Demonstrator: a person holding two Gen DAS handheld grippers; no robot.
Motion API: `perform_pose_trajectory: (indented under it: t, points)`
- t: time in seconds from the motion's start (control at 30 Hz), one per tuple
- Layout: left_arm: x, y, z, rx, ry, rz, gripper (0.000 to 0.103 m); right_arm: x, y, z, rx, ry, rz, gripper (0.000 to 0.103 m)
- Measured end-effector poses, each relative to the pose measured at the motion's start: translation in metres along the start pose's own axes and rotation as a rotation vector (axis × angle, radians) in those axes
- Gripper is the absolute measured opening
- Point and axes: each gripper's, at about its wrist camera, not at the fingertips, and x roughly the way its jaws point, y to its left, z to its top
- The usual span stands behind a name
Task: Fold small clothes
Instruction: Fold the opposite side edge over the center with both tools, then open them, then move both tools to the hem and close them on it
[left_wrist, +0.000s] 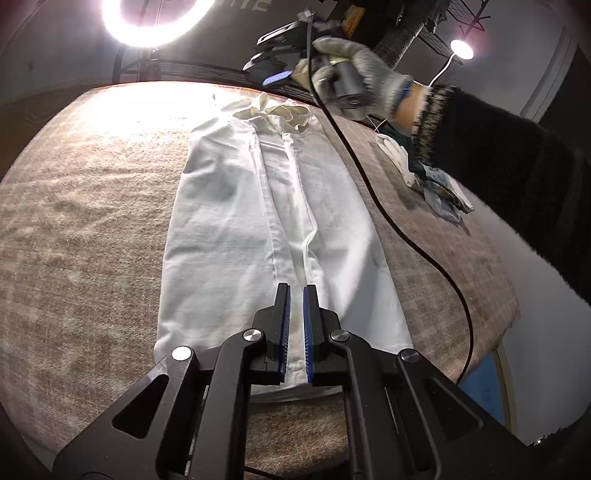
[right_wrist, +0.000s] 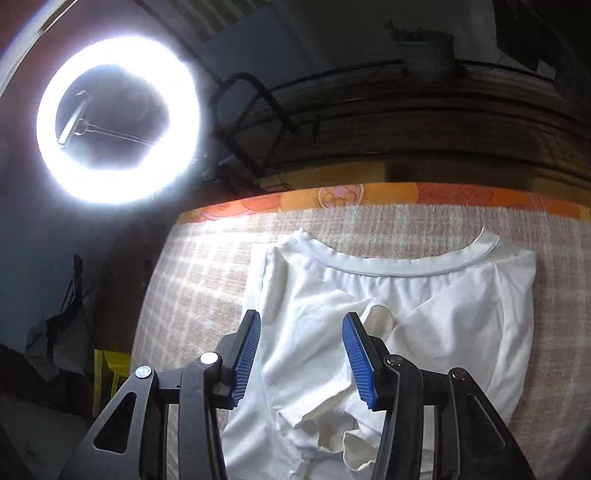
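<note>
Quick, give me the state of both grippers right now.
Left gripper: shut, pinching the bottom hem of the white shirt.
Right gripper: open, holding nothing, above the shirt's collar end.

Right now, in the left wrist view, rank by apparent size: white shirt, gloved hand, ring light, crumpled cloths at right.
1. White shirt
2. Ring light, cropped
3. Gloved hand and crumpled cloths: look alike, unranked.
</note>
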Motion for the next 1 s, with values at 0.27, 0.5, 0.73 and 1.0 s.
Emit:
perform_pose_trajectory:
  t: [0.27,0.5,0.73,1.0]
  points:
    - [-0.007,-0.005,-0.006,0.008,0.018,-0.067,0.021,-0.123,-0.009,-0.096,-0.075,-0.065,-0.096,0.049]
    - [-0.007,-0.002,-0.011,-0.04,0.052,-0.091,0.021,-0.179,-0.035,-0.289,0.05,0.022,-0.053,0.049]
    - [0.006,0.001,-0.012,-0.083,0.097,-0.111,0.021,-0.165,-0.02,-0.384,0.116,0.084,0.027,0.05]
    - [0.023,-0.001,-0.01,-0.1,0.141,-0.141,0.02,-0.133,-0.011,-0.396,0.091,0.154,-0.02,0.03]
